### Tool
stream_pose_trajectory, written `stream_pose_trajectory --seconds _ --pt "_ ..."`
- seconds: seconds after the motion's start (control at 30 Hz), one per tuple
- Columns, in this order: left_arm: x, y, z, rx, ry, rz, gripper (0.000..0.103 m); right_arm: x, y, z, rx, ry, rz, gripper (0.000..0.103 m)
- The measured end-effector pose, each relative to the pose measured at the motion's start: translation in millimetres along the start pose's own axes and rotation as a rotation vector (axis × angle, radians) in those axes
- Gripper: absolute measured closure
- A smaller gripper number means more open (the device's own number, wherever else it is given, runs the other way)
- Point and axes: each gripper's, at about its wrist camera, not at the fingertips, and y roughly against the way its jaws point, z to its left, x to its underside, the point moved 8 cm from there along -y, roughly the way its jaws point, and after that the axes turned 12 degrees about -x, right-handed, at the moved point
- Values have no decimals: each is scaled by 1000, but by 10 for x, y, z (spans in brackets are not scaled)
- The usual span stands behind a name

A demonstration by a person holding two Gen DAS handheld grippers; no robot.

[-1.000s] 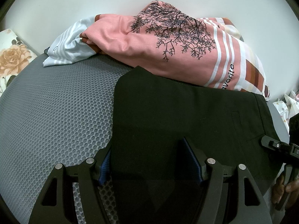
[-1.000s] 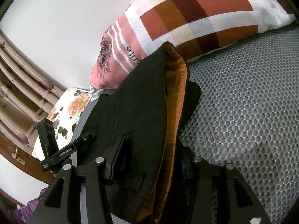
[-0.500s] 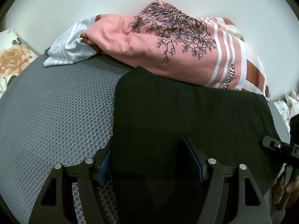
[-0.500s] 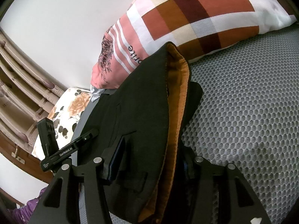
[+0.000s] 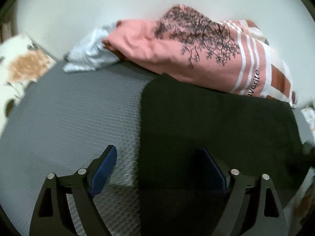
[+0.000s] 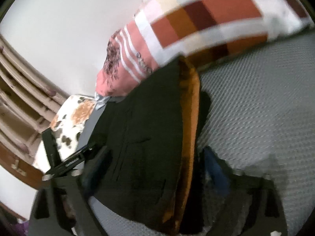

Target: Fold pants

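In the left wrist view, our left gripper (image 5: 157, 169) has its jaws spread wide, nothing between the blue pads (image 5: 104, 169). The left finger stands over the grey honeycomb-mesh mattress surface (image 5: 74, 122); the right finger stands over the folded black fabric pants (image 5: 212, 125). The pants lie flat on the mattress from 6 o'clock to 3 o'clock of this view, their left edge running straight between the fingers. At 12 to 2 o'clock, the pink pillow with a black tree print and white stripes (image 5: 177, 57) touches the far edge of the pants. A white crumpled cloth (image 5: 90, 53) sits at 10 o'clock, against the pillow.

In the right wrist view, our right gripper (image 6: 157, 177) has its jaws apart, and the orange-lined waistband edge (image 6: 189, 137) of the pants (image 6: 141, 137) passes between them. The frame is blurred; we cannot tell whether the pads touch the fabric. The floral-print cushion (image 6: 74, 122) lies at 9 o'clock.
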Motion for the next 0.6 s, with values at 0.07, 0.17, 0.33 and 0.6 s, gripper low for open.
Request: stream_pose_trajectory --seconds 0.07,0.17,0.33,0.6 --pt "0 114 32 -51 -28 -27 15 -65 176 103 13 22 -39 8" --pt "-10 344 60 -95 -53 -67 14 -84 403 368 28 94 -66 8" --pt "-88 876 42 -157 -81 -167 8 172 595 800 70 214 -52 2" --pt "-230 1927 -53 -156 -78 -345 3 562 900 1246 10 246 -66 0"
